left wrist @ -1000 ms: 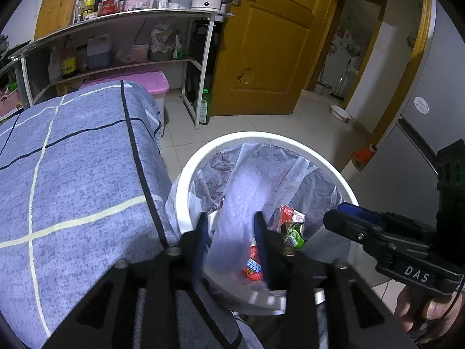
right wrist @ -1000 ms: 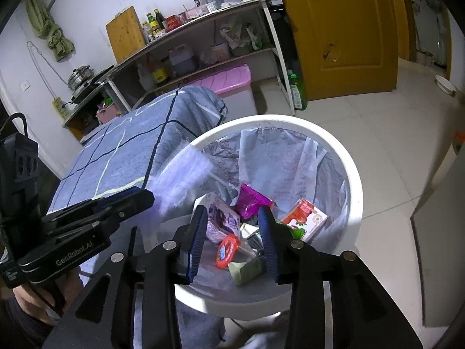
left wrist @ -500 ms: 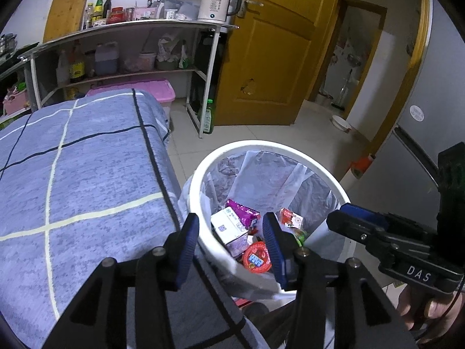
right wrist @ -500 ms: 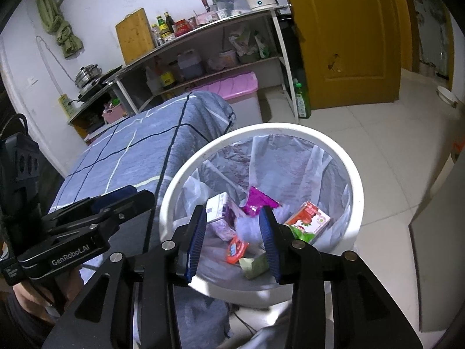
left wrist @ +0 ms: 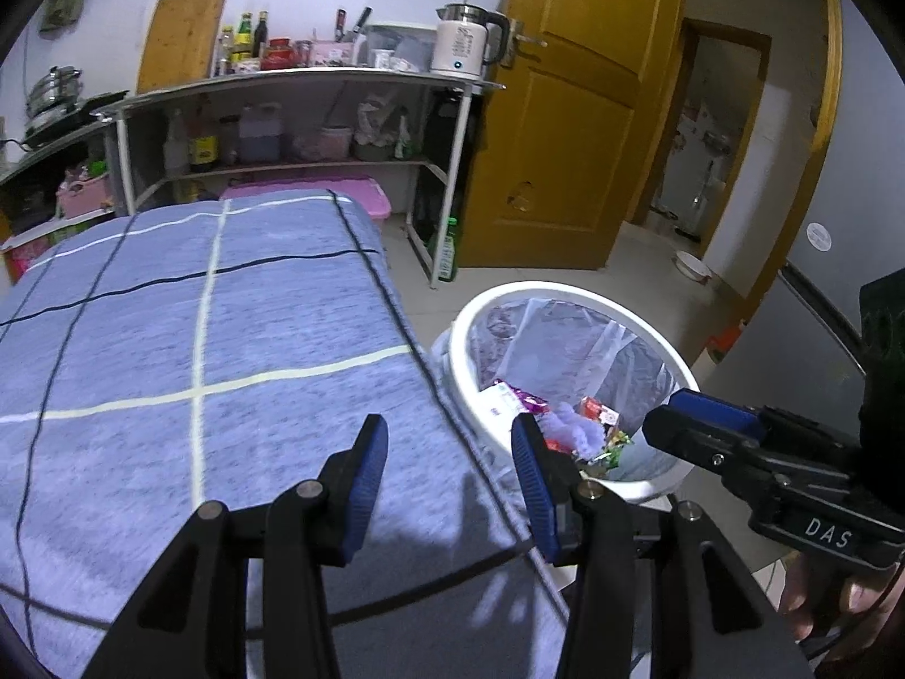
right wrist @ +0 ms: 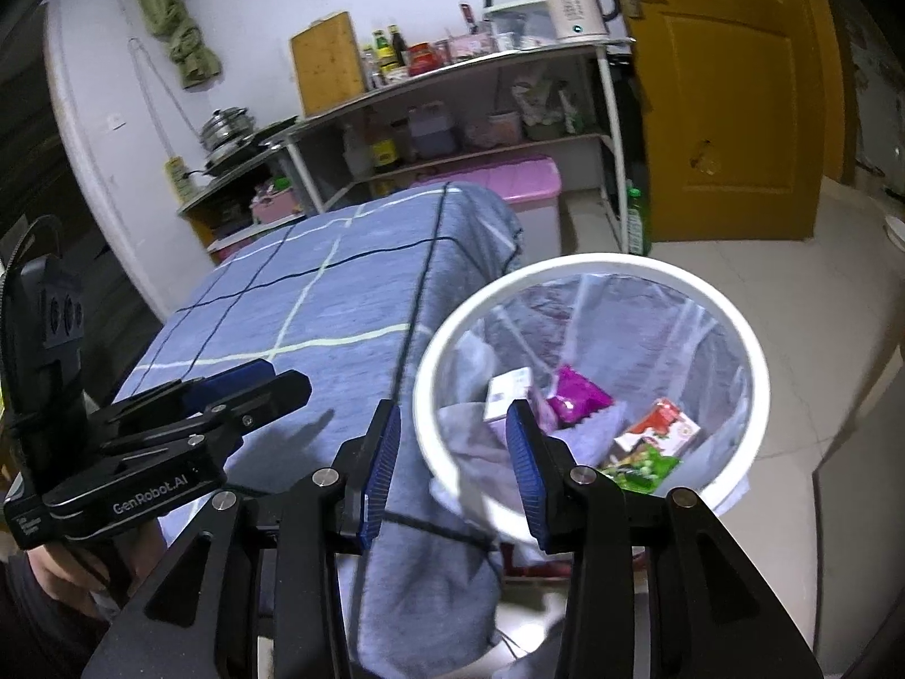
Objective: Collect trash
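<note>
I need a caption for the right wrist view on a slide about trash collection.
Empty right gripper, jaws opening, above the lined white trash bin holding snack wrappers beside a blue checked tablecloth.

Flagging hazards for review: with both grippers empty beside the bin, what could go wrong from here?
1. The bin stands tight against the draped cloth; a gripper could snag the cloth.
2. The right gripper, its jaws opening with nothing between them, hangs over the rim and could knock the bin.
3. The left gripper is close to the right.

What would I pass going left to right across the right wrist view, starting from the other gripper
left gripper → blue checked cloth → white bin rim → purple wrapper in the bin → red and white carton → pale floor tiles.
</note>
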`<state>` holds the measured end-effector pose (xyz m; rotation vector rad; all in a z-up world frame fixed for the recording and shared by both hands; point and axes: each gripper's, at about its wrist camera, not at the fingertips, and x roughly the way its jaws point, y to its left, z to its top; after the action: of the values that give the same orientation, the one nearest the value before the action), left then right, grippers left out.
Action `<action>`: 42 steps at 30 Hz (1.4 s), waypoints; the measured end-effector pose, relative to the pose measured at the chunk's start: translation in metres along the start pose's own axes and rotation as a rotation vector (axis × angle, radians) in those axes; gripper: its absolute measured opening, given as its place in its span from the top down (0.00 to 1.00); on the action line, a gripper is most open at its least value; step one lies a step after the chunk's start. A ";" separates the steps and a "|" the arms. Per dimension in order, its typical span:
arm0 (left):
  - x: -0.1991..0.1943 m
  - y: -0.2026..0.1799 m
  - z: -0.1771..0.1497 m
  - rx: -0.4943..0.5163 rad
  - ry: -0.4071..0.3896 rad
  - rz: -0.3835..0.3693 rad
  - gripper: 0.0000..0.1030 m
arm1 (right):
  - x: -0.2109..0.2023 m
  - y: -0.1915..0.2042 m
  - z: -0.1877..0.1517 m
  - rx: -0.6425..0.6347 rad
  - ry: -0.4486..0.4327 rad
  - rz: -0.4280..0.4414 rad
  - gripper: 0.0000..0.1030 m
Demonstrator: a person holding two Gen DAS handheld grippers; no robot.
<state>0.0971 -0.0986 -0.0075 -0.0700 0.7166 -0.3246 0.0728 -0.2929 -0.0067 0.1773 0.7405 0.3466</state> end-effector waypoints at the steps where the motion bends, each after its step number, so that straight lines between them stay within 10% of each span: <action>1: -0.004 0.002 -0.002 -0.002 -0.006 0.009 0.54 | -0.001 0.005 -0.002 -0.010 -0.002 0.008 0.59; 42: -0.074 0.012 -0.053 -0.043 -0.091 0.130 0.54 | -0.034 0.047 -0.038 -0.111 -0.037 0.051 0.57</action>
<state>0.0137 -0.0617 -0.0024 -0.0780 0.6346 -0.1808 0.0119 -0.2607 -0.0001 0.0976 0.6796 0.4308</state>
